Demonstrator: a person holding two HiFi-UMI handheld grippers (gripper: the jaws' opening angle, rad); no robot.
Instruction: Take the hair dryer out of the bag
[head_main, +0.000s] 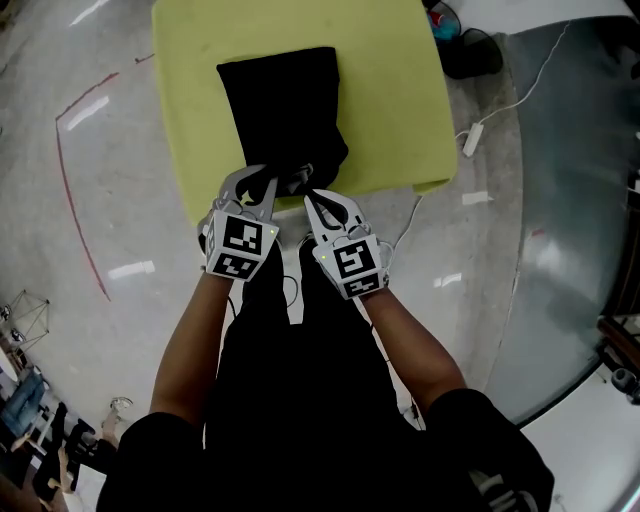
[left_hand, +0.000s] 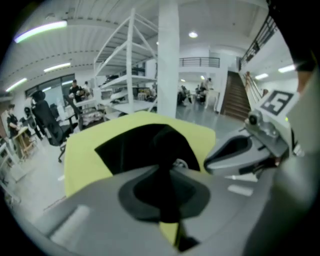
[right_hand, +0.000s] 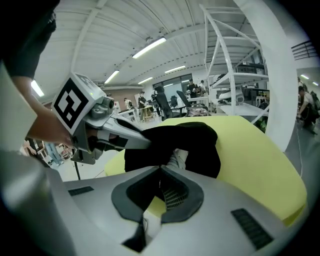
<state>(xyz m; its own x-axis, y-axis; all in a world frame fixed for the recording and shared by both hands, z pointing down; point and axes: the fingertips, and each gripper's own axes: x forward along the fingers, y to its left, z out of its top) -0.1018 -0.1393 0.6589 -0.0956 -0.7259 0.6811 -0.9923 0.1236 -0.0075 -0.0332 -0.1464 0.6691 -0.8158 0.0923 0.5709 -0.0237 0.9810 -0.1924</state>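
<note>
A black fabric bag lies on the yellow-green table, its mouth toward me at the near edge. My left gripper is shut on the left side of the bag's rim; in the left gripper view black cloth runs up from between the closed jaws. My right gripper is shut on the rim just to the right, its tips meeting the black edge. Inside the mouth a pale grey part of the hair dryer shows between the two grippers, also glimpsed as a small grey piece. The rest is hidden in the bag.
The table's near edge is right under the grippers. A white power strip with its cable lies on the floor to the right, a dark object at the top right. White racks, a pillar and people stand behind.
</note>
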